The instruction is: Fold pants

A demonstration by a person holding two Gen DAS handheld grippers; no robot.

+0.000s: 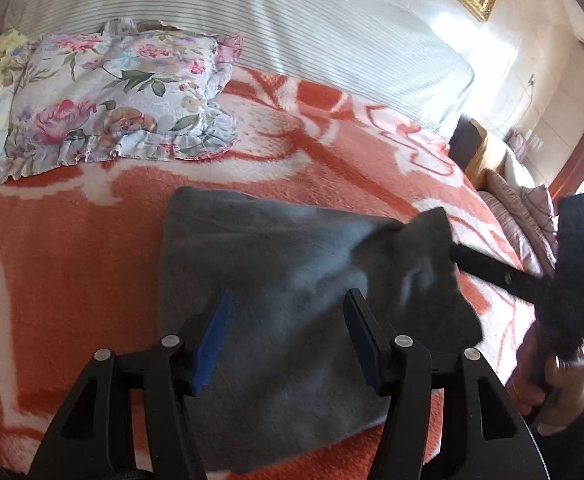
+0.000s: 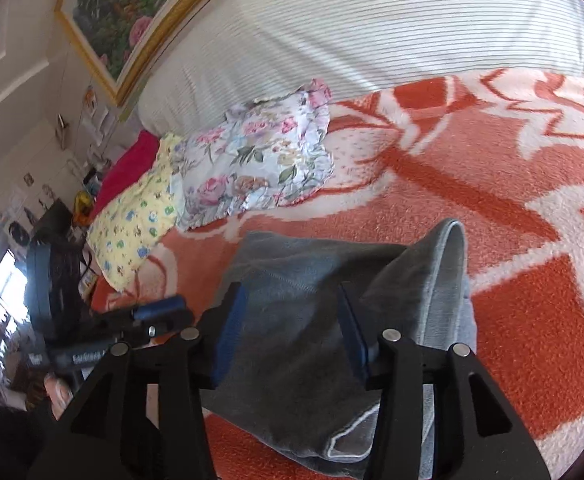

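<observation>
The grey pants (image 1: 292,280) lie folded into a compact bundle on the orange and white blanket (image 1: 72,248). My left gripper (image 1: 288,300) is open, its blue pads spread above the bundle's near part, holding nothing. In the right wrist view my right gripper (image 2: 292,300) is also open just over the pants (image 2: 315,280), whose right edge (image 2: 447,264) stands up in a raised fold. In the left wrist view the right gripper (image 1: 457,254) reaches in from the right at the bundle's raised corner; its jaw gap is hidden there. The left gripper (image 2: 160,308) shows at left.
A floral pillow (image 1: 120,96) and a yellow patterned pillow (image 2: 136,216) lie at the far left of the bed. A striped white bolster (image 1: 252,12) runs along the back. A framed picture (image 2: 132,8) hangs on the wall. Furniture stands beyond the bed's right edge (image 1: 511,184).
</observation>
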